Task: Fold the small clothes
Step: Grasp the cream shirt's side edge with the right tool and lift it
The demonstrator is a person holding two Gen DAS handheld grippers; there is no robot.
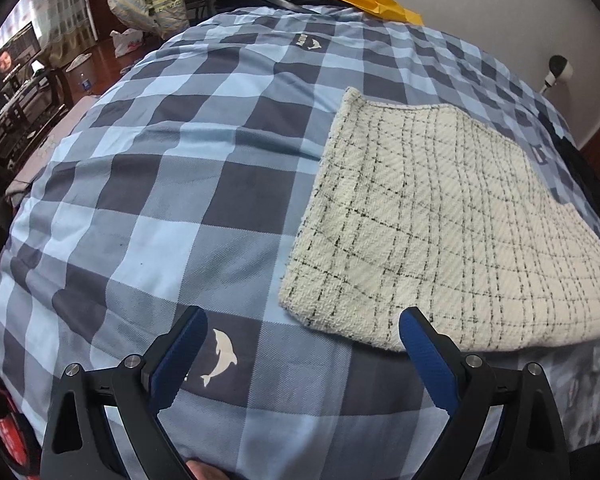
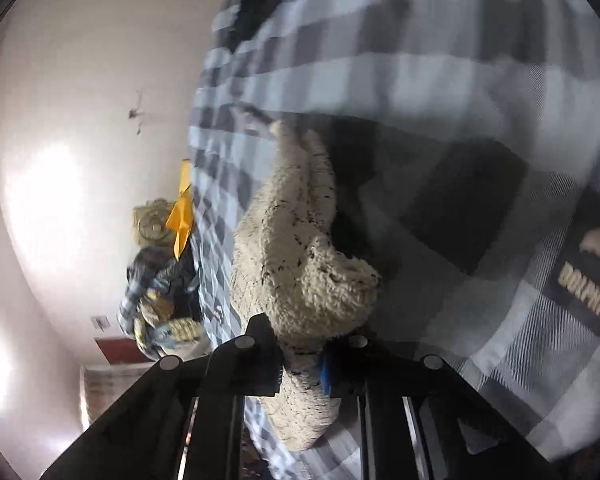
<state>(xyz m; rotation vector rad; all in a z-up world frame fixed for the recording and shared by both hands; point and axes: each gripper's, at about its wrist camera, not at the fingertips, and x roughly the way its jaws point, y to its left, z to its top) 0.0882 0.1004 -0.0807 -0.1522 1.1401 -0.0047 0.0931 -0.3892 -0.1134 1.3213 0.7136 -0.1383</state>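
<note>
**Right gripper lifts a corner of the cream cloth; left gripper waits wide beside it**

In the left wrist view, the left gripper (image 1: pixel 302 344) stands wide with nothing between its blue pads, hanging over the blue checked bed cover (image 1: pixel 188 184). A white dolphin print (image 1: pixel 220 356) lies between the fingers at about 6 o'clock. The cream checked cloth (image 1: pixel 452 224), the small garment to fold, lies flat on the bed from 3 to 5 o'clock, its near edge just touching the right-hand finger.

In the right wrist view, the right gripper (image 2: pixel 300 364) is clamped narrow on a bunched corner of the same cloth (image 2: pixel 296 256), which rises from the pinch as a thick fuzzy ridge toward 12 o'clock. The picture is blurred, so how much fabric is caught I cannot tell.

To do the fold well, the pinched corner should likely travel across to the opposite edge while the left gripper pins or takes the near corner, so the cloth does not drag. Matching edges before letting go would keep the fold square.

Around: a yellow envelope (image 1: pixel 374 0) at 12 o'clock on the far side of the bed, a bundle of bags (image 1: pixel 148 0) at 11 o'clock, a small white camera (image 1: pixel 558 70) at 2 o'clock. None lies in the fold's path; the soft bed cover itself may wrinkle under the cloth.
</note>
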